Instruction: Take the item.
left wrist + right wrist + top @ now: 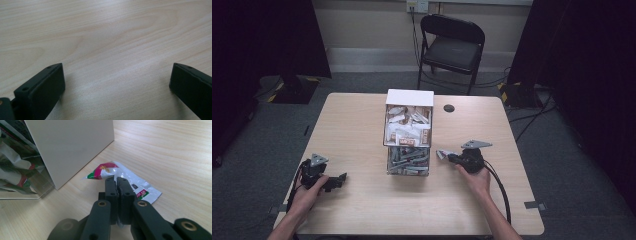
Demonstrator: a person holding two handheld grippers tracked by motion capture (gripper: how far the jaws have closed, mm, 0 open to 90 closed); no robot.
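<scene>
Presently we find the right gripper (pixel 116 182) at centre of the right gripper view, its jaws all but closed on the edge of a sauce packet (pixel 130 183). The packet lies flat on the surface (pixel 175 150), just beside the white wall of the box (pixel 70 147) at upper left. In the high view the same gripper (pixel 451 157) sits right of centre with the packet (pixel 442 154) at its tip.

We judge the step to be the lifting of this packet. To do it well, the grip should stay on the sealed rim, not the filled belly, and the lift should go straight up, clear of the box wall.

At centre of the high view the box's white upper compartment (pixel 408 126) holds a loose heap of pale packets; the clear lower compartment (pixel 408 161) holds darker, silvery ones.

The left gripper (pixel 116 82) rests low over bare surface, jaws wide apart and holding nothing.
</scene>
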